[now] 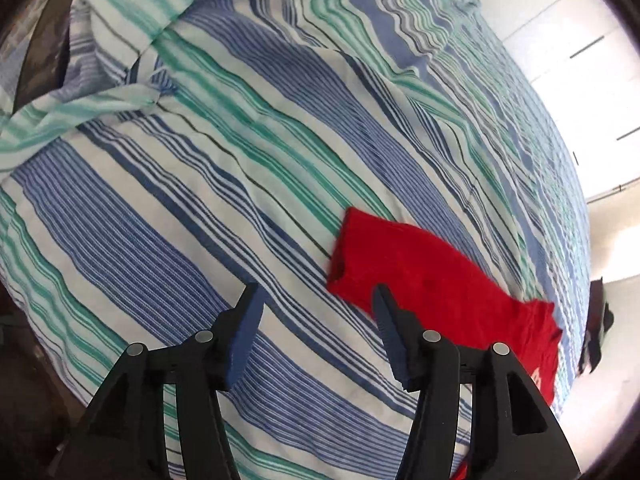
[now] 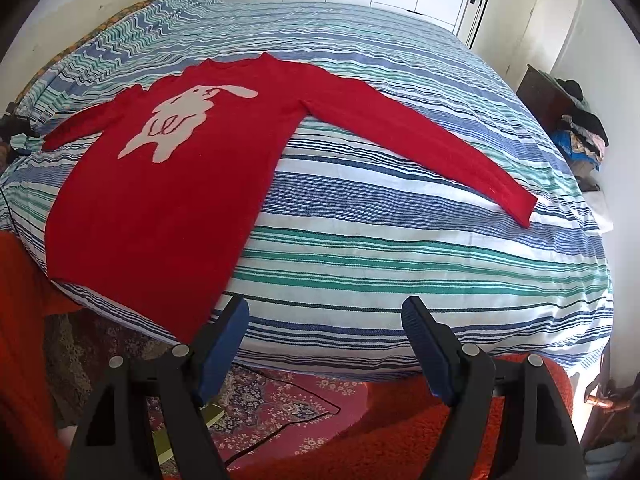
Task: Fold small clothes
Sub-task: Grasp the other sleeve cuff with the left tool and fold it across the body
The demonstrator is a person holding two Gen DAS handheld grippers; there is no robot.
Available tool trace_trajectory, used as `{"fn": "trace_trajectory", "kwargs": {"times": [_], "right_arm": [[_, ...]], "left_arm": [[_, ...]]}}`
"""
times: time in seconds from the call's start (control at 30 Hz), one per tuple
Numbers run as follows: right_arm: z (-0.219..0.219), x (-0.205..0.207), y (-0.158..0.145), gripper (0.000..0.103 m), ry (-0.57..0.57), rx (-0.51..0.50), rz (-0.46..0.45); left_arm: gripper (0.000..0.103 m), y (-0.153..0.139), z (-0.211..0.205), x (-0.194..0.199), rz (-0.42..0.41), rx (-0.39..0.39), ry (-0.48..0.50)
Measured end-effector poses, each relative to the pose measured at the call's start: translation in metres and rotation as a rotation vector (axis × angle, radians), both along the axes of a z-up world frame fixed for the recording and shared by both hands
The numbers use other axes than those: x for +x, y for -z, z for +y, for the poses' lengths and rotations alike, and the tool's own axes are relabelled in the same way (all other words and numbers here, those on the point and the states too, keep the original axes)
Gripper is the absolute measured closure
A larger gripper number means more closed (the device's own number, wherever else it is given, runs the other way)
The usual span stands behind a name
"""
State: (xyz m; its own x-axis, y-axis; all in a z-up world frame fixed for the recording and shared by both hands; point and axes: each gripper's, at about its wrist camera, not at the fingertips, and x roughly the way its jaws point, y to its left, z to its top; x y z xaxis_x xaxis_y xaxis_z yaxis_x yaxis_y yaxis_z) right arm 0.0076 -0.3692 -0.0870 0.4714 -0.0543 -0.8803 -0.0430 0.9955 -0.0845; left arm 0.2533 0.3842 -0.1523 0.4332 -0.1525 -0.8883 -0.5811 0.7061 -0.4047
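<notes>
1. red sweater: lies flat, front up, on the striped bedspread, toward the left and near edge of the bed; pale animal motif on the chest.
2. right sleeve of the garment: stretched out to the right, cuff well apart from the body.
3. left sleeve cuff: spread flat on the cover, just beyond the left gripper.
4. left gripper: jaws parted, nothing between them.
5. right gripper: jaws wide, empty, hovering at the near bed edge.
6. handling, judged: soft knit, light, limp, likely to sag and stretch; best pinched at a cuff or hem corner, through one layer's edge.
</notes>
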Motion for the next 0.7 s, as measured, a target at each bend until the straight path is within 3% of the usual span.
{"fn": "trace_trajectory", "kwargs": {"times": [0.1,0.33,0.43,0.5,0.53,0.63,0.7], "right_arm": [[0.004,-0.001,0.001,0.025,-0.013,-0.020,0.008],[0.009,0.007,0.010,0.025,-0.032,-0.041,0.055],[0.013,0.009,0.011,0.025,-0.038,-0.061,0.065],[0.015,0.009,0.011,0.025,-0.042,-0.073,0.068],[0.016,0.010,0.011,0.025,-0.043,-0.077,0.068],[0.017,0.010,0.010,0.025,-0.039,-0.085,0.062],[0.017,0.010,0.010,0.025,-0.034,-0.086,0.058]], "left_arm": [[0.032,0.011,0.004,-0.016,-0.074,-0.067,-0.055],[0.032,0.017,-0.018,0.014,-0.132,-0.018,0.053],[0.033,0.029,-0.025,0.035,-0.086,0.008,0.058],[0.085,0.037,-0.027,0.039,-0.035,0.063,0.022],[0.097,0.037,-0.026,0.035,-0.032,0.077,-0.005],[0.099,0.023,-0.021,0.007,-0.085,0.121,-0.108],[0.099,0.029,-0.011,-0.011,-0.053,0.115,-0.175]]}}
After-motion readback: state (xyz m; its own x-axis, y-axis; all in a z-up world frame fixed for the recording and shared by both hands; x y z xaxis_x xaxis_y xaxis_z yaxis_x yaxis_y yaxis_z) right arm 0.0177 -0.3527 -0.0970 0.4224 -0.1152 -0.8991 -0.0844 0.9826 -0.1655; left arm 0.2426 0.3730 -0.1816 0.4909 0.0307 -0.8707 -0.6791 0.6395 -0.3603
